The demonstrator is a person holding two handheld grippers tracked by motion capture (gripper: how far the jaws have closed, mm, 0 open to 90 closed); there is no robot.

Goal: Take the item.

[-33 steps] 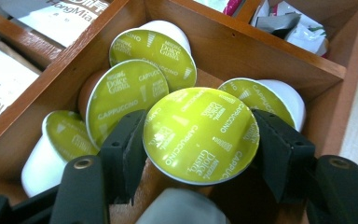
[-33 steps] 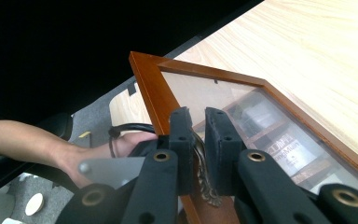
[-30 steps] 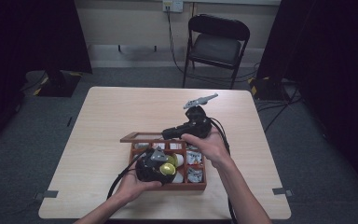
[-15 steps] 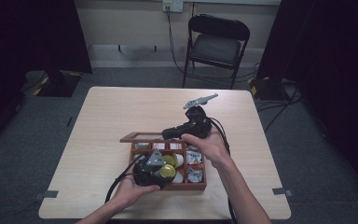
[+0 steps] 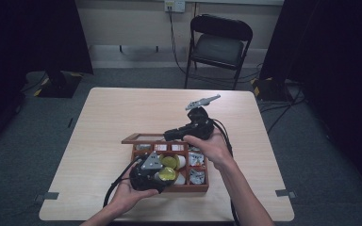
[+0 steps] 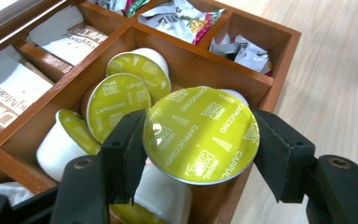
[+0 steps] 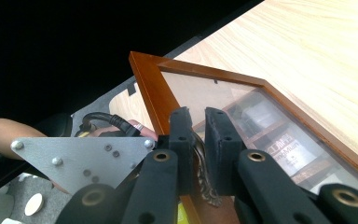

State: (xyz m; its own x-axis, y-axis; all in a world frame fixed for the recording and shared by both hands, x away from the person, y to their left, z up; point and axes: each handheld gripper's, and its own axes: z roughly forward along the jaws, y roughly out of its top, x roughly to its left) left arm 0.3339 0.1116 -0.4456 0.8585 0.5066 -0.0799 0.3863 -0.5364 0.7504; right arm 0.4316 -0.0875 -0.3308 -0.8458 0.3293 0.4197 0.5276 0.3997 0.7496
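Left claw [image 6: 198,140] grips green capsule [image 6: 200,133] over box [image 6: 279,51] | right claw [image 7: 198,135] clamps lid handle [image 7: 204,179]

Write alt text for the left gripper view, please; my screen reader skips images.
The left claw grips a green-lidded cappuccino capsule between its two black jaws, held over a wooden compartment box. Similar capsules lie in the compartment below, and neighbouring compartments hold paper sachets and crinkled packets.

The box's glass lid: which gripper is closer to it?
Right. The right gripper is clamped on the glass lid, at its ornate latch; the left gripper holds a cappuccino capsule over the compartments.
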